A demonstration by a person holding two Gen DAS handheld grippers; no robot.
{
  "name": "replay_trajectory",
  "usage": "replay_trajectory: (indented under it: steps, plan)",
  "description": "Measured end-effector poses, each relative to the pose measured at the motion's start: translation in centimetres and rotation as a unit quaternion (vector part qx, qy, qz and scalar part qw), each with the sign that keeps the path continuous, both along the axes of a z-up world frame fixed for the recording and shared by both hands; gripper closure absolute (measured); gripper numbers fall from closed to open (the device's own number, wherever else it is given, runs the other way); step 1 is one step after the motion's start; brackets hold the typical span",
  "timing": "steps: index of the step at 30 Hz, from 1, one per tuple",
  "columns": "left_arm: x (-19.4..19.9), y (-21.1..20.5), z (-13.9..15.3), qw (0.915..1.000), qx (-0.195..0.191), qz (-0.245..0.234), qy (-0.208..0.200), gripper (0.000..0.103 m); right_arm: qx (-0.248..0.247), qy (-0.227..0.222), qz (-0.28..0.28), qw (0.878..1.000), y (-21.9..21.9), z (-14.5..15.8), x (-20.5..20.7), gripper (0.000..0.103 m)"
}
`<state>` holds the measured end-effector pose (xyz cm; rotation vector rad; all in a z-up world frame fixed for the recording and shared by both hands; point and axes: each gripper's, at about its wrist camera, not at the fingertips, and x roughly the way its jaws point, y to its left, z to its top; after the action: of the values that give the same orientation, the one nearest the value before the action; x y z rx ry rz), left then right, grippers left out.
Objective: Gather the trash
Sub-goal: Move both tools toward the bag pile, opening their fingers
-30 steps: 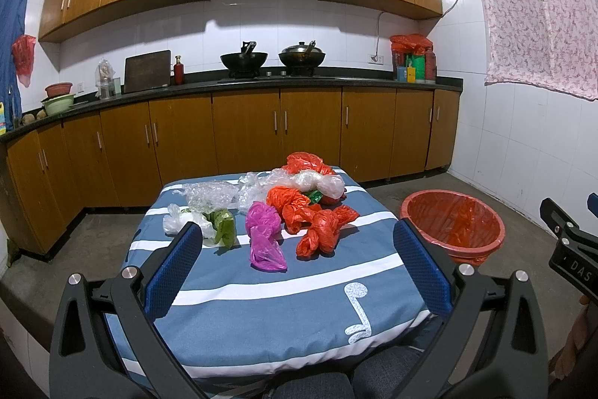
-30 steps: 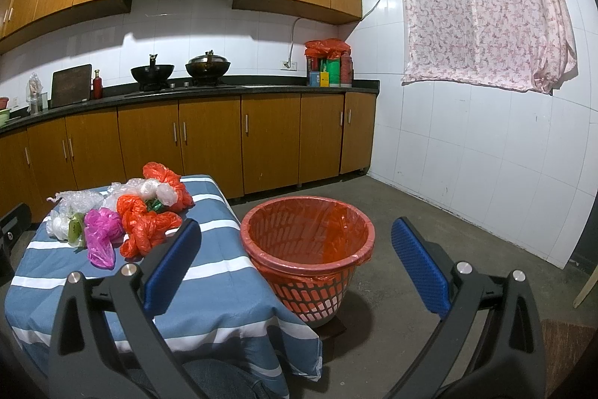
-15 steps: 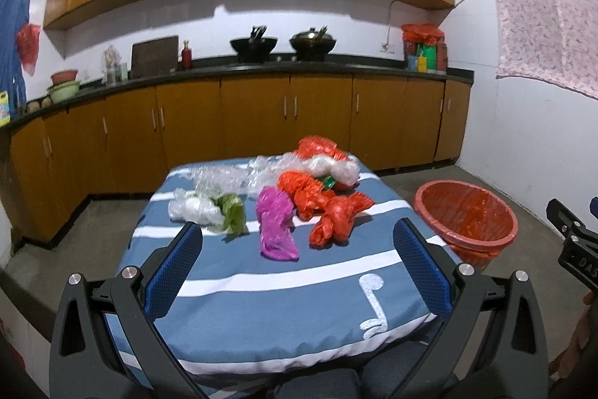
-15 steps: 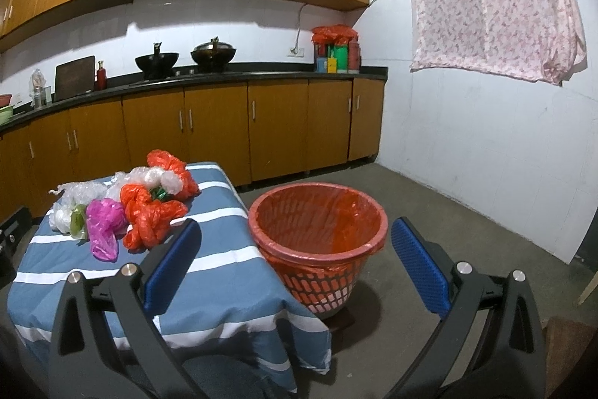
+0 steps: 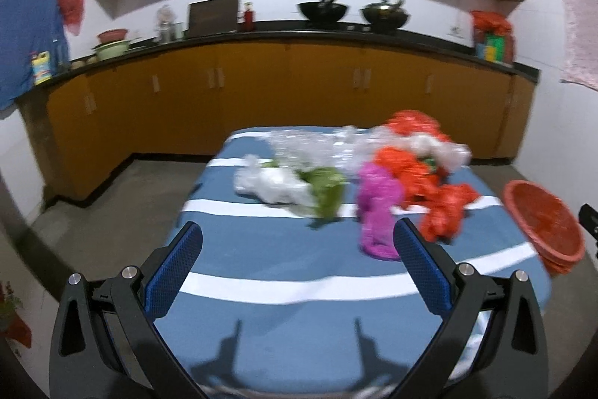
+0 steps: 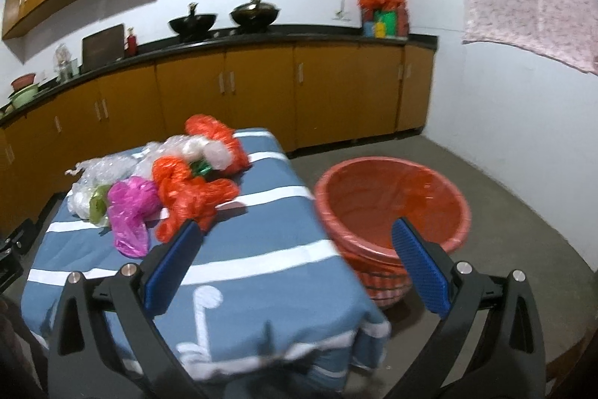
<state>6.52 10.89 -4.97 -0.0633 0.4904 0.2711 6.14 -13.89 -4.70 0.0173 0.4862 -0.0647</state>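
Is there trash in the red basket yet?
No, the round red plastic basket holds only its red liner; the crumpled plastic bags lie on the table.

The left hand-held gripper (image 5: 297,262) is held level, its two blue-padded fingers (image 5: 173,270) spread wide with nothing between them. The right hand-held gripper (image 6: 295,260) matches it, fingers (image 6: 418,268) parted wide and empty, pointing forward and slightly downward.

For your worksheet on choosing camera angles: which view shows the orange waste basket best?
The right wrist view: the orange waste basket sits near centre on the floor beside the table, its whole rim and lined inside visible. The left wrist view catches only part of it, squeezed and blurred at the right edge.
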Motion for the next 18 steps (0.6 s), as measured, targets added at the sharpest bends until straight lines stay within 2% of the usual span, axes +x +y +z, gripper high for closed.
replay_trajectory:
  steps: [6,10,18]
  plan:
    - [2.7,3.9,-0.9,0.9991,-0.011,0.039,0.014,0.002,-0.010,0.024,0.035,0.999,3.8,-1.3,4.7,0.004]
    - [4.8,5.5,-1.1,0.9988,-0.017,0.043,0.014,0.002,-0.014,0.039,0.049,0.998,6.4,-2.6,7.9,0.004]
    - [8.5,8.0,-1.9,0.9981,-0.017,0.055,0.023,0.002,0.030,0.089,0.023,0.995,8.1,-5.3,13.8,0.004]
